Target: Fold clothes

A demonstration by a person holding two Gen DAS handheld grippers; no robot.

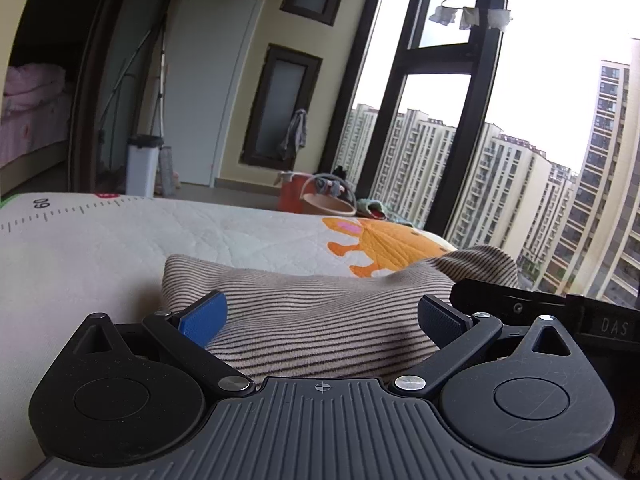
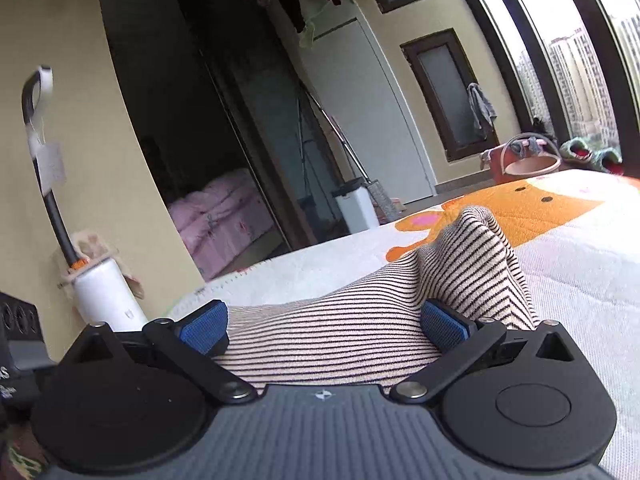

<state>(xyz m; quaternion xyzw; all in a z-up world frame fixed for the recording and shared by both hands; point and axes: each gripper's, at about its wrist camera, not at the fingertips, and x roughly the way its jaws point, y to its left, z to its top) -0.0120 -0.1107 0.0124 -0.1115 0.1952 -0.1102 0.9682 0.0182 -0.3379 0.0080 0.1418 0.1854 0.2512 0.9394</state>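
Note:
A beige garment with thin dark stripes (image 1: 320,312) lies folded on a white quilted mat (image 1: 120,240). My left gripper (image 1: 322,320) is open just above it, blue pads (image 1: 204,318) spread to either side of the cloth, which bulges between them. In the right wrist view the same striped garment (image 2: 360,320) rises into a peak at the right. My right gripper (image 2: 324,326) is open too, its blue pads (image 2: 442,324) wide apart with cloth between them. A black part of the other gripper (image 1: 560,312) shows at the right of the left wrist view.
The mat carries an orange animal print (image 1: 384,244) and a ruler print (image 1: 44,208) along its far edge. Behind it stand an orange bucket with a basin (image 1: 316,196), a white bin (image 1: 142,164) and tall windows. A white lint roller (image 2: 100,292) stands at the left.

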